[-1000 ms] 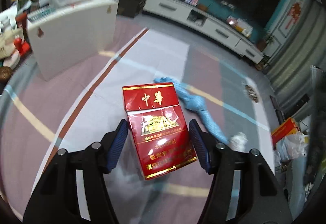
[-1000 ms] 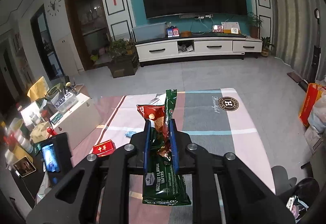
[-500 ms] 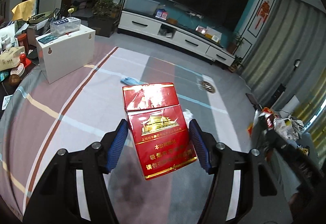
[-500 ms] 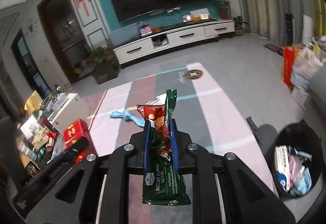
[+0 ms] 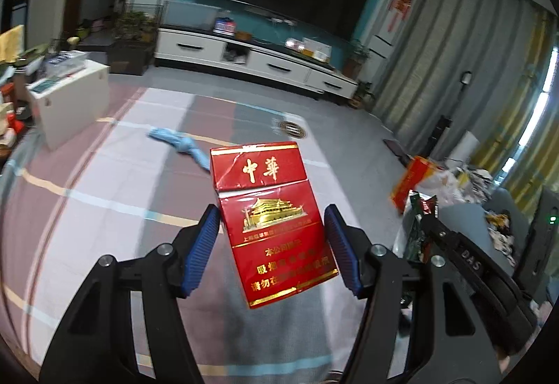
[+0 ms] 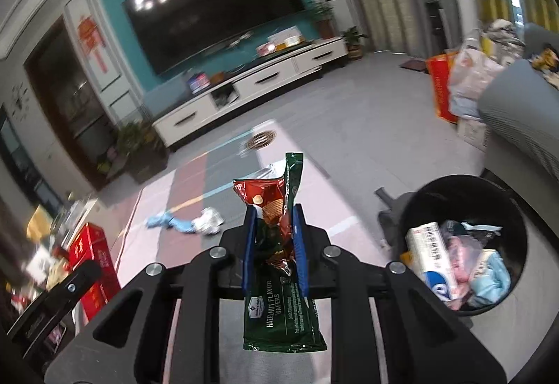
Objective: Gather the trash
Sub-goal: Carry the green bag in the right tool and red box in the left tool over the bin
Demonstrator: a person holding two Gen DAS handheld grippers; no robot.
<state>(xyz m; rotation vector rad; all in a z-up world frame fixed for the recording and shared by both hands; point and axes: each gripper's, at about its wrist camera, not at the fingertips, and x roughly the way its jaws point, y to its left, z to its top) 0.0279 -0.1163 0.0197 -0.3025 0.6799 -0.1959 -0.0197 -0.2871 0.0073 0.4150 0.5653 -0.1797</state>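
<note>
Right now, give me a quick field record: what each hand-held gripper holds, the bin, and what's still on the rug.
left hand-held gripper: shut on red cigarette pack, held upright
right hand-held gripper: shut on hazelnut wafer wrapper
trash bin: black, round, low right in the right wrist view, already holding trash
left on rug: blue cloth-like item; crumpled white wrapper beside it
trash in hand: not yet dropped

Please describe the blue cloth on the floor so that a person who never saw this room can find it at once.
Start at the large striped rug in front of the television. On its pale band lies the blue cloth, long and twisted. A crumpled white wrapper lies against its end; the cloth is the only light blue, soft thing there.
</note>
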